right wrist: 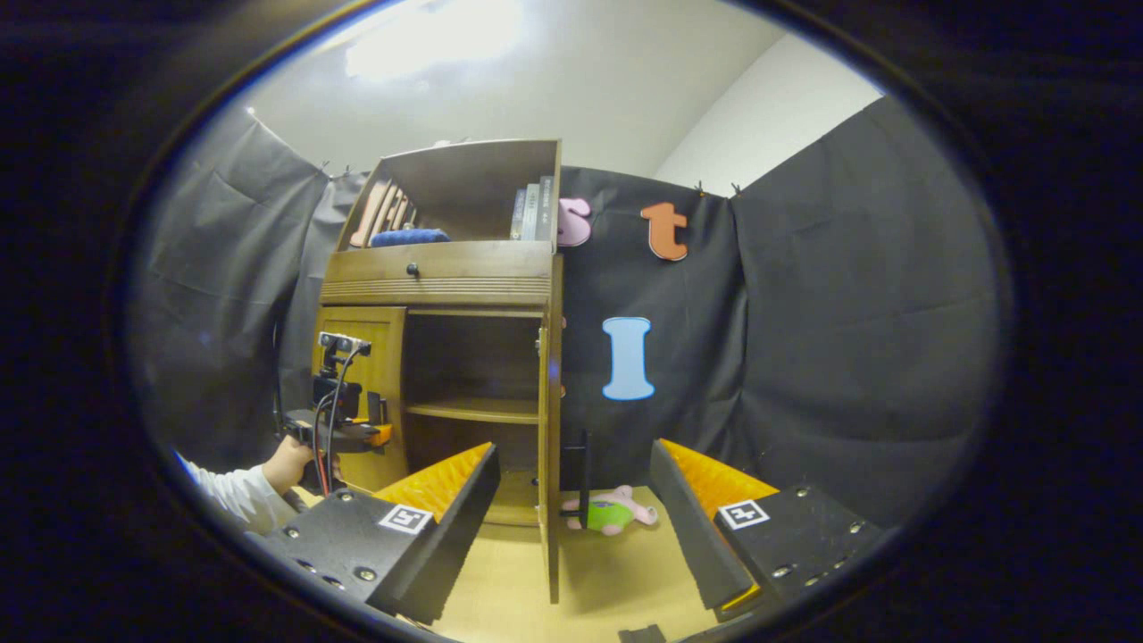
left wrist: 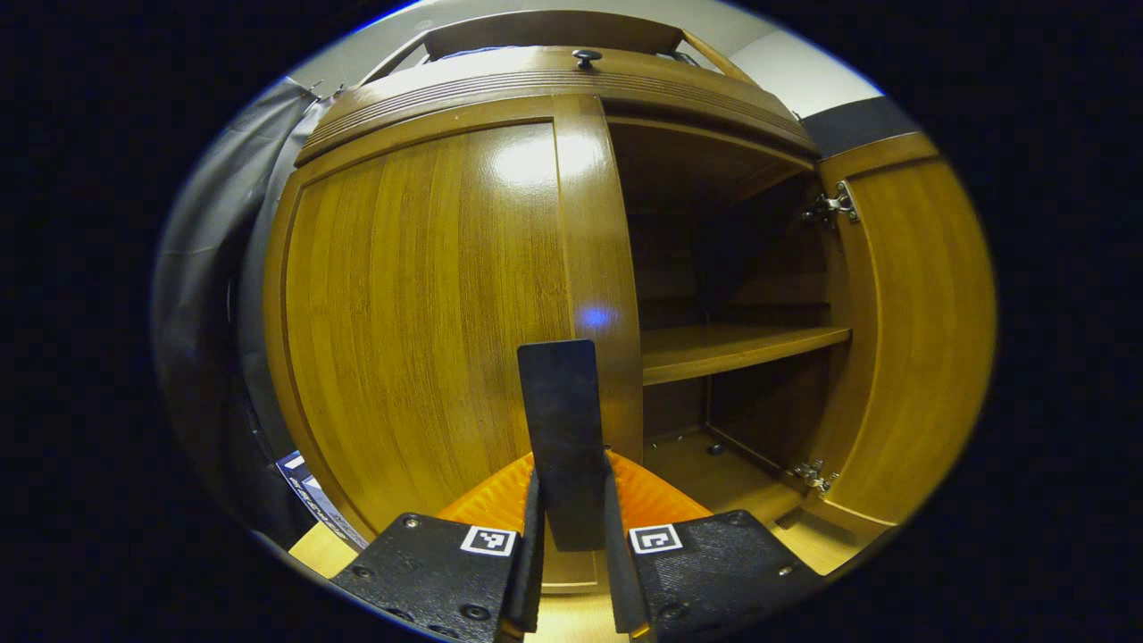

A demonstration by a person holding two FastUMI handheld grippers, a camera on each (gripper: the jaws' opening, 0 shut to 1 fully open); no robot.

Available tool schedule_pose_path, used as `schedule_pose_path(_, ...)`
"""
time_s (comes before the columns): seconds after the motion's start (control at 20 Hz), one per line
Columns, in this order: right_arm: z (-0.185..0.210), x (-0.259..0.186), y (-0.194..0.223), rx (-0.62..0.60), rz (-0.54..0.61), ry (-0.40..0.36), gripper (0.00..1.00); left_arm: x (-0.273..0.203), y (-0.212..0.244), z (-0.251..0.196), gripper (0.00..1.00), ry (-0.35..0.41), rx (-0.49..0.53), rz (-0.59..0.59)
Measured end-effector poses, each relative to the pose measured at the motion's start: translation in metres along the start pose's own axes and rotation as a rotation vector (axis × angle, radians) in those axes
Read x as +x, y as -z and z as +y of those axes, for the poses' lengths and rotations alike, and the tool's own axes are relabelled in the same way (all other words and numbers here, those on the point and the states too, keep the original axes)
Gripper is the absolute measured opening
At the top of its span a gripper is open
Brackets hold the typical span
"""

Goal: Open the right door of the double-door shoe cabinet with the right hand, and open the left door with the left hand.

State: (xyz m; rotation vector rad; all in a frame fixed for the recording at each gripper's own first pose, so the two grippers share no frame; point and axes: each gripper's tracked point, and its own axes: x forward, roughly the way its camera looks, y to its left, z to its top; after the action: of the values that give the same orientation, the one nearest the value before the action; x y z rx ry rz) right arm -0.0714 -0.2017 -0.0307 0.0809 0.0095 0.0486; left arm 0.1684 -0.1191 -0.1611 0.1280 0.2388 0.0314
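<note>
The wooden shoe cabinet point(left wrist: 571, 85) stands close in the left gripper view. Its left door point(left wrist: 420, 304) is closed. That door's flat black handle point(left wrist: 561, 420) stands upright between the fingers of my left gripper point(left wrist: 571, 487), which is shut on it. The right door point(left wrist: 911, 330) is swung wide open, baring an inner shelf point(left wrist: 741, 344). In the right gripper view the right door point(right wrist: 548, 429) shows edge-on with its black handle point(right wrist: 582, 478). My right gripper point(right wrist: 571, 527) is open, backed off from the door, its jaws wide on either side. A hand point(right wrist: 287, 464) holds the left gripper point(right wrist: 344, 420) at the left door point(right wrist: 362, 357).
A pink and green plush toy point(right wrist: 612, 513) lies on the pale wooden floor point(right wrist: 616, 580) right of the open door. Books point(right wrist: 531, 210) and a blue cloth point(right wrist: 409, 237) sit on the cabinet's top shelf. Black cloth walls point(right wrist: 848, 339) close the booth.
</note>
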Motion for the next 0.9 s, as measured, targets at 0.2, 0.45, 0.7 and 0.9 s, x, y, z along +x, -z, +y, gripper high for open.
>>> schedule_pose_path(0.2,0.010,-0.001,0.001,0.021,0.029,0.004,0.98,-0.034,0.004,0.002,0.33,0.062,0.003,0.022)
schedule_pose_path(0.45,0.028,-0.001,0.004,0.013,0.026,-0.004,1.00,-0.065,0.005,0.008,0.33,0.129,-0.021,0.026)
schedule_pose_path(0.7,0.042,-0.003,0.009,0.020,0.035,-0.023,1.00,-0.103,0.008,0.023,0.32,0.148,-0.026,0.026)
schedule_pose_path(0.9,0.052,-0.005,0.013,0.020,0.034,-0.041,0.98,-0.131,0.009,0.039,0.32,0.123,-0.063,0.037)
